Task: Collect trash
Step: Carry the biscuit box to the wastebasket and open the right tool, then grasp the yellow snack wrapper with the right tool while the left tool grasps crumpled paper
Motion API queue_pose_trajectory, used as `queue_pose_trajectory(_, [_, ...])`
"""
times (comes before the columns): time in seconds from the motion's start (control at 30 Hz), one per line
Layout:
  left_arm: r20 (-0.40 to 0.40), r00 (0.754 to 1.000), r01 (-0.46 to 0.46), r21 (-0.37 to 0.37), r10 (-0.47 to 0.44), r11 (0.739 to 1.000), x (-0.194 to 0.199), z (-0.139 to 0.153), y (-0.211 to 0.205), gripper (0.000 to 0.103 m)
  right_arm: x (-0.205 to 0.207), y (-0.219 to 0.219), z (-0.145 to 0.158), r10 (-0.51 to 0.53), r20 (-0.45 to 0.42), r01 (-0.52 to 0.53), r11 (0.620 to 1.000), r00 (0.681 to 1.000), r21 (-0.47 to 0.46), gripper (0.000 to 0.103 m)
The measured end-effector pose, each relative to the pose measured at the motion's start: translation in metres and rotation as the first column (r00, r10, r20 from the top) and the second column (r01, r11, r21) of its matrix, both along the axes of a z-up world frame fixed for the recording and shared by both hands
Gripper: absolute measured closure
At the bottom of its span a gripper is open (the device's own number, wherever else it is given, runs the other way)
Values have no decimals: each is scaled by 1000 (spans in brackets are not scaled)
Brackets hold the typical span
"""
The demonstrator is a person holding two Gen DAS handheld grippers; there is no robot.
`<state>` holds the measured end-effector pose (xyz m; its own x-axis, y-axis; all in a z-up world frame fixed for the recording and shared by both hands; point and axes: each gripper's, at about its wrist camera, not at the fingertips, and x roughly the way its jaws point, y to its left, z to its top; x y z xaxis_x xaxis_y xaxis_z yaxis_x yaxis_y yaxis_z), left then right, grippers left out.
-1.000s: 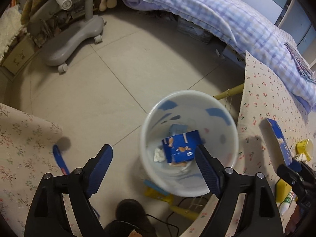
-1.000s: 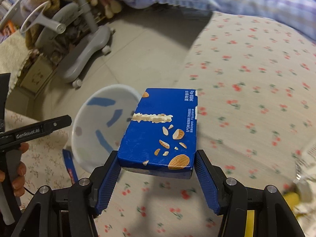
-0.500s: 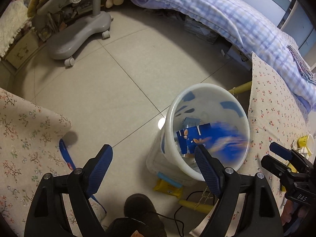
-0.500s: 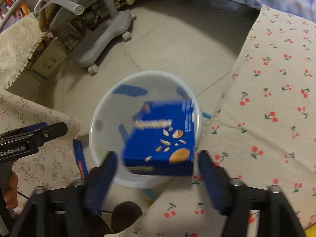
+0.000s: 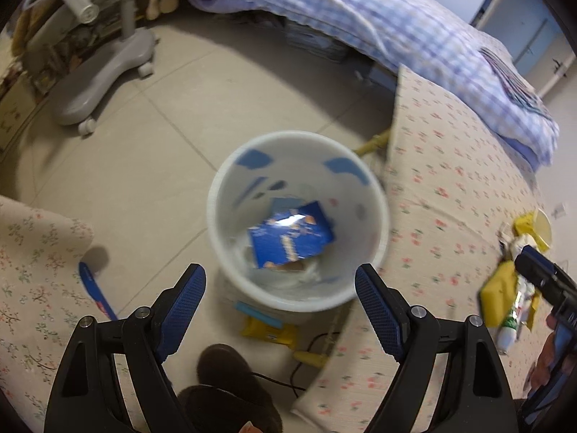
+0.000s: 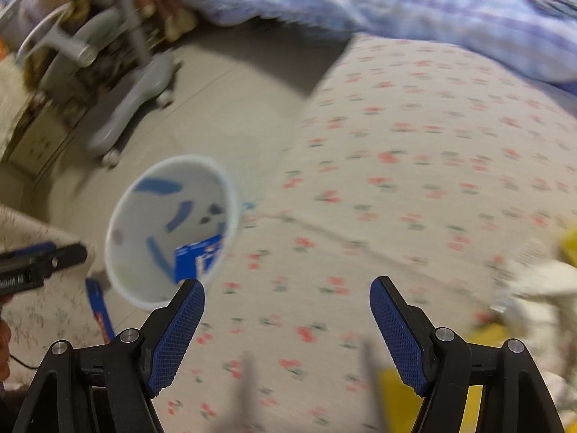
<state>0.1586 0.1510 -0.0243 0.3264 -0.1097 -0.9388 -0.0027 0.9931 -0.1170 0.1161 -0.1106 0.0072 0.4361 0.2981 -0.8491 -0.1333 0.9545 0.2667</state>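
A white trash bin (image 5: 299,288) stands on the floor beside the table; it also shows in the right wrist view (image 6: 122,213). Blue almond boxes (image 5: 290,238) lie inside it, one visible in the right wrist view (image 6: 198,256). My left gripper (image 5: 279,288) is open and empty above the bin's near rim. My right gripper (image 6: 286,310) is open and empty over the cherry-print tablecloth (image 6: 396,187). Yellow and white trash (image 5: 512,281) lies on the table to the right, blurred in the right wrist view (image 6: 537,278).
A grey chair base (image 5: 104,72) stands on the tiled floor at the back left. A bed with a blue checked cover (image 5: 360,11) runs behind. A yellow packet (image 5: 268,332) and a cable lie on the floor under the bin. A floral cloth (image 5: 32,252) is at left.
My right gripper opened and dropped the blue box into the bin, then swung right over the table. My left gripper stayed open above the bin.
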Motion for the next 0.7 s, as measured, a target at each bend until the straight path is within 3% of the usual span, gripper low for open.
queue_pose_trajectory(0.37, [-10, 989, 148, -15, -148, 989, -11, 3, -86, 16, -43, -122, 21, -227, 11, 227, 974, 974, -6, 22])
queue_pose_trajectory(0.7, [-4, 971, 238, -32, -239, 971, -15, 9, -151, 16, -87, -230, -5, -424, -114, 429, 903, 899, 32, 22])
